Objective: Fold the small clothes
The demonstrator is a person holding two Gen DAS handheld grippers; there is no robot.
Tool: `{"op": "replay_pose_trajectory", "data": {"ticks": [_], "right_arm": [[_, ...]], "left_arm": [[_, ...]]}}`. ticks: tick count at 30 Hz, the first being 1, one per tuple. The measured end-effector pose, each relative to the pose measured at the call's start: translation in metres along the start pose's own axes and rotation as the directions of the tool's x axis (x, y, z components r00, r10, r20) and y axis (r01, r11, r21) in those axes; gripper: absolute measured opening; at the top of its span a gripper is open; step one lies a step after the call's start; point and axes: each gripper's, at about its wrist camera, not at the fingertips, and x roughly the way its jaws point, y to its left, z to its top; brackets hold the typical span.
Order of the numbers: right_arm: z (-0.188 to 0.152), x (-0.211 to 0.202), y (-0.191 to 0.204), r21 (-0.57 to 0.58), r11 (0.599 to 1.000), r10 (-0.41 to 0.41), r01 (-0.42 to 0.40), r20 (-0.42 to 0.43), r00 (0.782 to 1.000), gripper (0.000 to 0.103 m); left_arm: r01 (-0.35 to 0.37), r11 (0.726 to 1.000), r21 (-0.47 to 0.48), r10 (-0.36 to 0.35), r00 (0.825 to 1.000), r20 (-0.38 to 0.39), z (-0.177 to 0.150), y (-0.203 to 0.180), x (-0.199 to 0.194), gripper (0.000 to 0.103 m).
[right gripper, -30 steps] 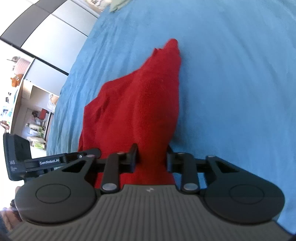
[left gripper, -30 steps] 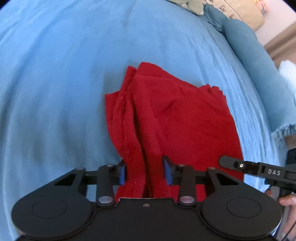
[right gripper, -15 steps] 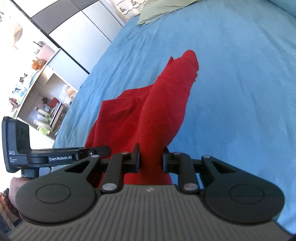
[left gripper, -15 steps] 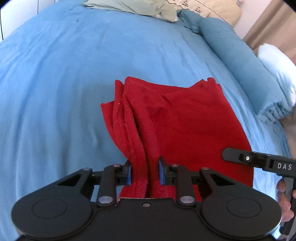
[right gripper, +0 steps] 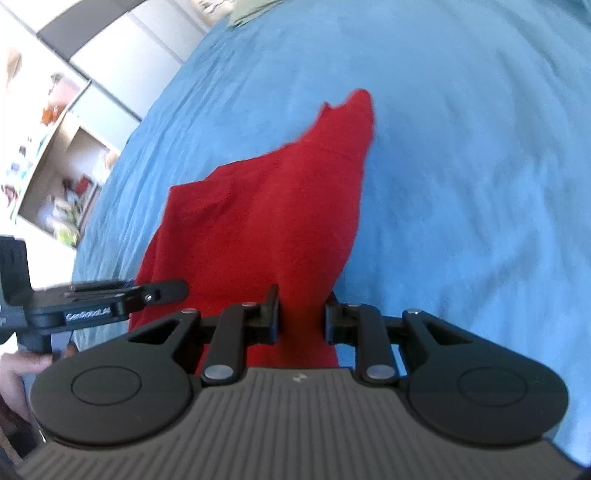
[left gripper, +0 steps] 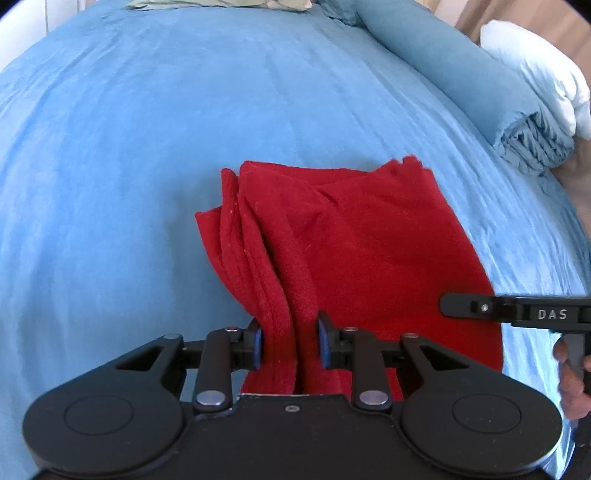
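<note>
A red fleece garment [left gripper: 343, 236] lies partly folded on the blue bed cover [left gripper: 147, 129], its near edge lifted. My left gripper [left gripper: 290, 345] is shut on its bunched near-left edge. My right gripper [right gripper: 301, 315] is shut on the garment [right gripper: 266, 221] at its near-right edge. The right gripper also shows in the left wrist view [left gripper: 517, 314] at the right, and the left gripper shows in the right wrist view [right gripper: 92, 299] at the left. The cloth hangs stretched between them and rests on the bed farther out.
A rolled blue duvet [left gripper: 480, 85] and a white pillow [left gripper: 535, 70] lie along the far right of the bed. Green and patterned pillows [left gripper: 221, 3] sit at the head. Shelves and wardrobe doors [right gripper: 55, 147] stand off the bed's left side.
Both grippers have pulled the garment's near edge back and up. The garment has slid toward me, its far edge now straighter. The left jaws closed tighter on the cloth.
</note>
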Motion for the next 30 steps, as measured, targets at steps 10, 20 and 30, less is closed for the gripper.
{"op": "replay_pose_trajectory", "data": {"ticks": [10,20,30], "right_arm": [[0.000,-0.002,0.000,-0.013,1.000,-0.016,0.016,-0.004,1.000,0.052],[0.012,-0.074,0.026,-0.008,0.998,-0.067,0.068,0.111,0.992,0.102],[0.018,-0.236,0.126,-0.067,0.974,-0.192,0.218,0.273,0.943,0.103]], "left_arm": [[-0.050,0.999,-0.005,0.050,0.999,0.002,-0.003,-0.012,-0.002,0.041],[-0.182,0.983,-0.013,0.182,0.976,0.116,0.012,-0.031,-0.070,0.097],[-0.259,0.960,-0.104,0.278,0.922,0.269,0.013,-0.086,-0.241,0.101]]}}
